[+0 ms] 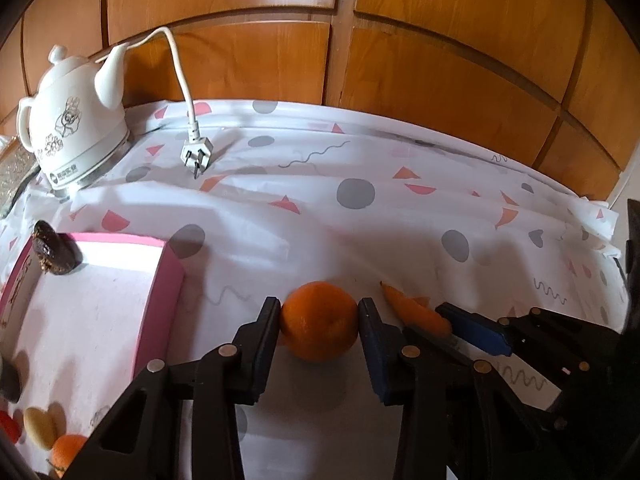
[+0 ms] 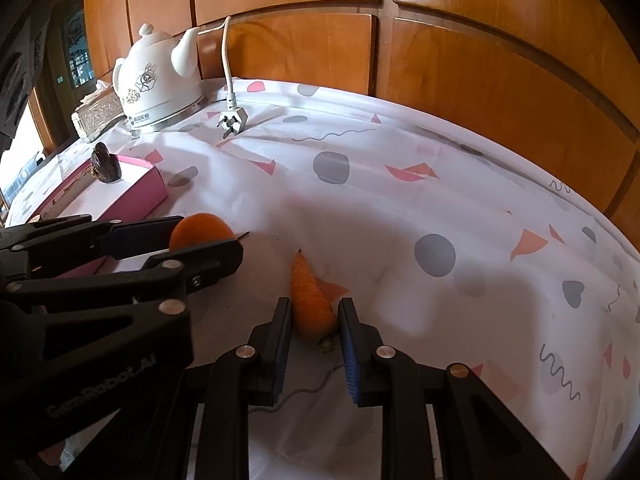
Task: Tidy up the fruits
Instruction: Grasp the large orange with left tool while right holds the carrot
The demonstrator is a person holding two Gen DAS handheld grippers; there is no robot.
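Left hand-held gripper pinches round orange tangerine on patterned-cloth table, right hand-held gripper spread around tapered orange carrot; squeeze gently, lift straight toward pink-walled cardboard box.

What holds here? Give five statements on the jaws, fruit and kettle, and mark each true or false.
1. The left gripper has its jaws on either side of the orange. True.
2. The right gripper brackets a banana. False: it is a carrot.
3. The kettle is plugged in. False: its plug lies loose on the tablecloth.
4. A dark fruit sits at the pink box far edge. True.
5. The carrot lies inside the pink box. False: it lies on the tablecloth.
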